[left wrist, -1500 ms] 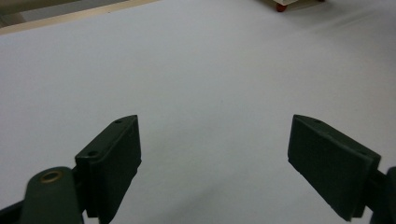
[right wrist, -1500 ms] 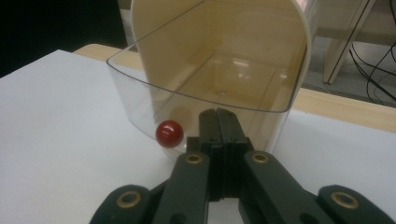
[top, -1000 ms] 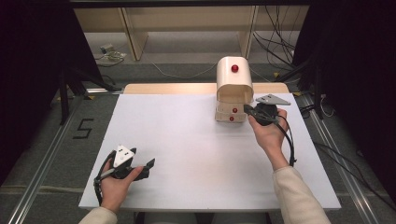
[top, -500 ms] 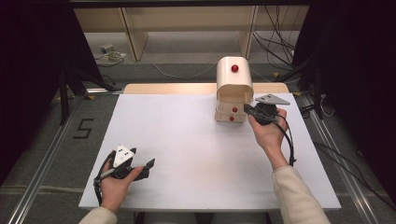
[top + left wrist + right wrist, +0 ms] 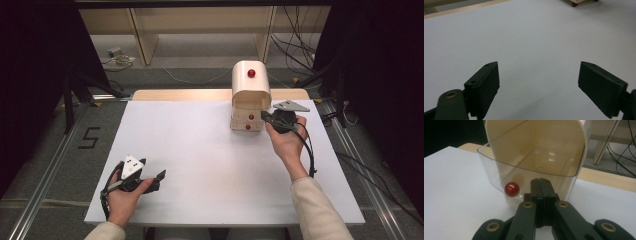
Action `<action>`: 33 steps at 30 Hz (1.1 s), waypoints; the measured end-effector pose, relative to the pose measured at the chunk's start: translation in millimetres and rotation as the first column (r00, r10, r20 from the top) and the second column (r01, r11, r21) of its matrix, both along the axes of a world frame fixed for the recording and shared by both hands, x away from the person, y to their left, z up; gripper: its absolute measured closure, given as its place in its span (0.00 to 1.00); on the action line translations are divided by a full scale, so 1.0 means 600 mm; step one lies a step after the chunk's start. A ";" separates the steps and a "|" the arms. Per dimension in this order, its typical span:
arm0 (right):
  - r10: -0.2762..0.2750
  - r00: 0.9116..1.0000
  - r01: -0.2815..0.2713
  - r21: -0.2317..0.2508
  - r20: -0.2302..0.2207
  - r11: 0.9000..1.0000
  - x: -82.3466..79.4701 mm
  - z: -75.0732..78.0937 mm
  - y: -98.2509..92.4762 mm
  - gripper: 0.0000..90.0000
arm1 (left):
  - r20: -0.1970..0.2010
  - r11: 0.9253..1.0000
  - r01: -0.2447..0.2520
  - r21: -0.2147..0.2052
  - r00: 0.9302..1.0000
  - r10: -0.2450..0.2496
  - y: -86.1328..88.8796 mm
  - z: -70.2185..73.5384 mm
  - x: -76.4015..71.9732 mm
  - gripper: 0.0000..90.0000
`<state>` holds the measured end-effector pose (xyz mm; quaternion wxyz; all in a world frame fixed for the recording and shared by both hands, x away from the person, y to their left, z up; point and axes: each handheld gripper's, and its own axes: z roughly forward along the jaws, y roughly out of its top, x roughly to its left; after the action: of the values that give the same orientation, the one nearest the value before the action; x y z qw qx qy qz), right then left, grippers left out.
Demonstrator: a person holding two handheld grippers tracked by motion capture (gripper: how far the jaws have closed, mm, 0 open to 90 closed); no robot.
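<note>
Your right gripper [image 5: 541, 185] had its two black jaws pressed flat together with nothing between them, their tips right at the clear front of the drawer [image 5: 529, 173], just right of its red knob [image 5: 512, 189]; whether they touched the plastic could not be told. In the high view that right gripper [image 5: 266, 118] sat right of centre in the frame, at the right front corner of the small cabinet [image 5: 250, 90].

The cabinet was cream-coloured with a rounded top and a red knob on that top; two more red knobs sat one above the other on its lower front. It stood at the far edge of the white table [image 5: 200, 150], in the upper middle of the frame. Seen close from the right gripper view, its drawer was a transparent, curved-front tray, pulled out and empty.

Your left gripper [image 5: 157, 177] rested at the lower left of the frame, well apart from the cabinet, with its jaws wide apart over bare table [image 5: 536, 45].
</note>
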<state>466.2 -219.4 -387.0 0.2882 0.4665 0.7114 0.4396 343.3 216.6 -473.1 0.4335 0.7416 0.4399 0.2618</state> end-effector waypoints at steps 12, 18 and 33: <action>-0.006 1.000 0.006 -0.002 -0.004 1.000 0.005 -0.003 0.000 1.00 | 0.000 1.000 0.001 0.000 1.000 -0.001 0.000 0.000 0.000 0.19; -0.011 1.000 0.011 0.000 -0.005 1.000 0.008 -0.005 0.001 1.00 | 0.000 1.000 0.001 0.000 1.000 -0.001 0.000 0.000 0.000 0.19; -0.014 1.000 0.014 -0.009 0.006 1.000 0.015 -0.009 0.002 1.00 | 0.000 1.000 0.001 0.000 1.000 -0.001 0.000 0.000 0.000 0.19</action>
<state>475.3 -217.9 -392.2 0.2956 0.4688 0.7093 0.4356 343.4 216.5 -473.4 0.4335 0.7420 0.4396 0.2614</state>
